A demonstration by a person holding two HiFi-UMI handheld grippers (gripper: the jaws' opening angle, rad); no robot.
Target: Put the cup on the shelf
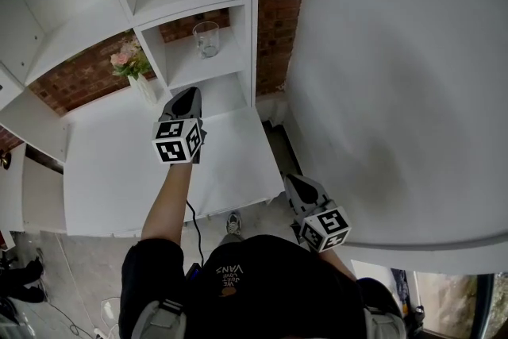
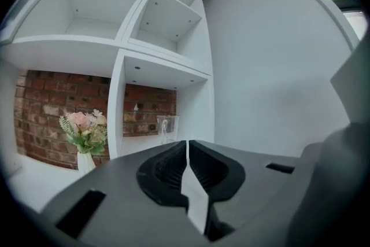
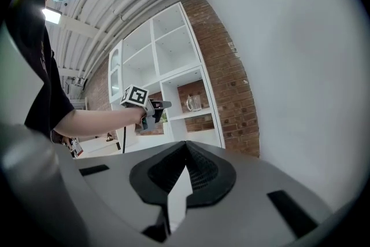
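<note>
The glass cup (image 1: 206,39) stands upright on the shelf (image 1: 193,72), in the compartment right of the flower vase (image 1: 136,71), so the placing looks done. Your left gripper (image 1: 188,96) points at it from the near side, fingers pressed together on nothing. Your right gripper (image 1: 297,183) hangs low and near, fingers likewise closed, empty.

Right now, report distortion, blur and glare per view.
Head view: sharp and even; the clear glass cup shows plainly on the white shelf. Left gripper view: fisheye bows shelf edges, corners black, shut left gripper soft. Right gripper view: same bowing, ceiling light flares top left.
</note>
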